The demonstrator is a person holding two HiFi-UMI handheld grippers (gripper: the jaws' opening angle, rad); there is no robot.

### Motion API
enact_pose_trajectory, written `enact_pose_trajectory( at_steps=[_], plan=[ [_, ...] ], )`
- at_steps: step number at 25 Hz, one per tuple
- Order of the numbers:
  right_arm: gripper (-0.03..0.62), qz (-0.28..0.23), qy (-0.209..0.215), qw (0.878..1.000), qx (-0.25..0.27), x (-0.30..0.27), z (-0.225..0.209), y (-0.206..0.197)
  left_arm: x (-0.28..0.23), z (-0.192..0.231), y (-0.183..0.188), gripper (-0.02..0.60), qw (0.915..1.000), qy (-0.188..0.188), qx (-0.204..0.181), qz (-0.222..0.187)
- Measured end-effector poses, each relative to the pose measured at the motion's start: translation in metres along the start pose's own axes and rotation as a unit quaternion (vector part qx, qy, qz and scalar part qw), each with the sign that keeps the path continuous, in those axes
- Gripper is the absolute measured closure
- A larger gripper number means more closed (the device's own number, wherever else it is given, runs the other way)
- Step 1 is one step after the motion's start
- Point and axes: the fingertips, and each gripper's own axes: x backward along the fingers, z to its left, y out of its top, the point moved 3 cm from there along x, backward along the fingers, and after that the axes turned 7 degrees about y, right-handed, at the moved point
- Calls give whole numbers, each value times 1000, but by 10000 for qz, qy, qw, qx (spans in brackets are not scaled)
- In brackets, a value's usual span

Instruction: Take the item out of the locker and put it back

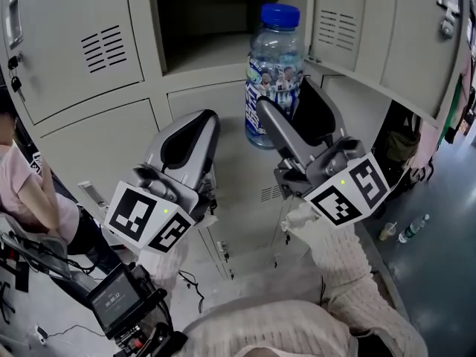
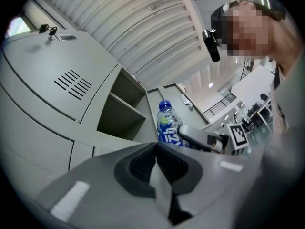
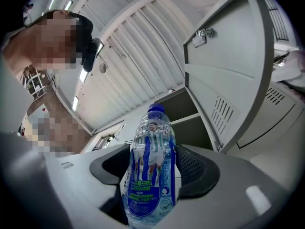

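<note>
Looking down from the head view, the right gripper (image 1: 288, 103) pinches a clear water bottle (image 1: 274, 73) by its lower half. The bottle stands upright in the air, outside and in front of the grey locker (image 1: 201, 74), and its blue cap (image 1: 280, 15) overlaps the dark mouth of the open compartment (image 1: 216, 21). That compartment's door (image 1: 387, 28) hangs open to the right. The left gripper (image 1: 204, 125) hovers just beside the bottle on the left, apart from it, with its jaws pressed together on nothing. A cream knitted sleeve (image 1: 342, 274) runs up to the right gripper's marker cube (image 1: 349, 192). A seated person in pink (image 1: 30, 192) shows at the left edge, and keys (image 1: 13, 73) hang from a closed locker door (image 1: 67, 43). In the left gripper view, the left gripper's (image 2: 156, 168) dark pads meet with nothing between them. Beyond them the bottle (image 2: 167, 128) stands in the right gripper (image 2: 195, 138), beside the open compartment (image 2: 121, 111). In the right gripper view, the right gripper (image 3: 152, 163) has its jaws spread wide around the bottle (image 3: 150, 171). The ribbed pads close in on both sides of its blue-and-white label (image 3: 147, 190). The cap (image 3: 156, 109) points up toward the open compartment (image 3: 186, 113) and its door (image 3: 228, 80).
</note>
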Motion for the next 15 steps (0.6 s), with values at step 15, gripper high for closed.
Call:
enact_pose_trajectory(
  at_steps=[15],
  plan=[
    [290,47,229,9996,-153,-2,-1,-7,-5,-1,0,574,9998,-29,-197,-94]
  ],
)
